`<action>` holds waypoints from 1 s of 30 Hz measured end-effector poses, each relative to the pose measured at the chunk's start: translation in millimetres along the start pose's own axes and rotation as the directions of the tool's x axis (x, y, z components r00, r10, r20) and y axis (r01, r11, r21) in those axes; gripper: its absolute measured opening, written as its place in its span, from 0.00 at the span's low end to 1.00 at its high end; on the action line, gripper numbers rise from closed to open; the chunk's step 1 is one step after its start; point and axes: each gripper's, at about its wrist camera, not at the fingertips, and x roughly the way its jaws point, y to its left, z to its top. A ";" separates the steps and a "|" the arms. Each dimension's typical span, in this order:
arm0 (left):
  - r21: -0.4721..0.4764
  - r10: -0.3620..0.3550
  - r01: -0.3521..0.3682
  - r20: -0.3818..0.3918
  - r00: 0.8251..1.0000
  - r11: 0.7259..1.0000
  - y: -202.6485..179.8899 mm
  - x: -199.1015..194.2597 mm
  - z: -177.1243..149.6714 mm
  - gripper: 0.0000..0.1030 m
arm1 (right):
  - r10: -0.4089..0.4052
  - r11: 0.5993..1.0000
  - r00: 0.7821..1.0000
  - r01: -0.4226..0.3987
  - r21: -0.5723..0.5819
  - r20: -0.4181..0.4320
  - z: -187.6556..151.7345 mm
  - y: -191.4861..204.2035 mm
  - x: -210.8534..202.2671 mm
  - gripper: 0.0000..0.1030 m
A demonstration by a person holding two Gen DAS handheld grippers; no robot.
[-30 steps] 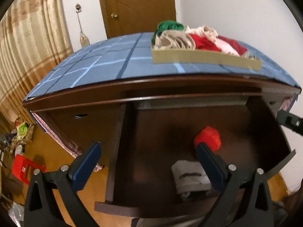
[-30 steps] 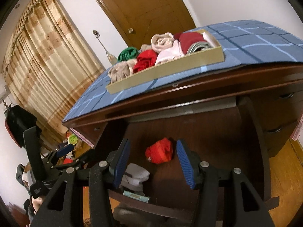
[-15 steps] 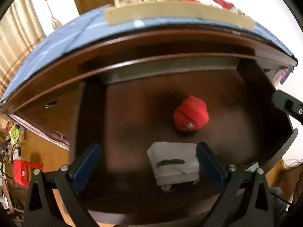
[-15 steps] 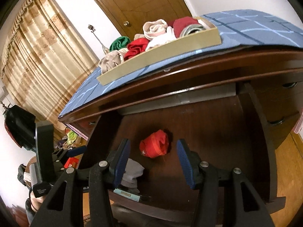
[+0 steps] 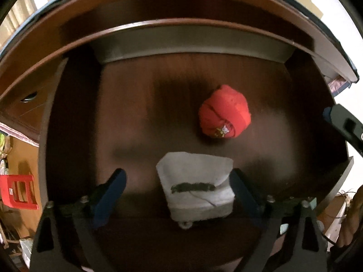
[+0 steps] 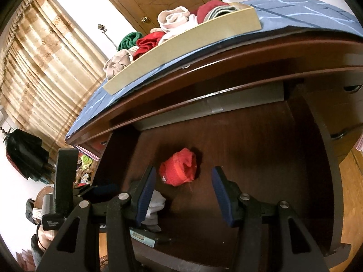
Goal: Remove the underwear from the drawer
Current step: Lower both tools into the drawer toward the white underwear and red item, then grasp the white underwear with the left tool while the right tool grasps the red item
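The step in hand is the reach into the open drawer point(image 5: 74, 117), before any grasp. The left gripper point(image 5: 179, 190) points steeply down over the white folded underwear point(image 5: 197, 185), which lies near the front edge of the drawer. Its jaws have just been closing a little, yet they stand wide, with the white piece between them; one pad seems just beside the cloth, and I cannot tell if it touches. The right gripper point(image 6: 183, 188) hangs above the red rolled underwear point(image 6: 179, 170) further back, half spread, holding nothing.

I judge that the next move calls for lowering the left jaws around the white piece, then closing — soft cloth may slip if only the top fold is pinched.

Counted: two pieces in the drawer, one white and one red. On top of the dresser stands one cardboard tray point(image 6: 188, 59) of rolled garments — about six show, but some are hidden.
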 end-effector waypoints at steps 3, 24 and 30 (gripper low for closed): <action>0.004 0.005 -0.005 -0.021 1.000 1.000 -2.3 3.1 3.4 0.85 | -0.001 1.000 1.000 0.001 0.007 -0.009 1.6 -2.8 3.3 0.52; -0.015 -0.104 0.104 -0.268 0.958 0.994 -9.0 30.7 26.7 0.84 | 0.023 0.999 0.998 -0.021 0.042 -0.058 13.7 -10.2 15.8 0.52; -0.051 -0.141 0.132 -0.286 0.948 0.990 -0.8 38.7 30.6 0.66 | 0.031 0.999 0.985 -0.028 0.019 -0.170 22.9 -1.8 39.5 0.52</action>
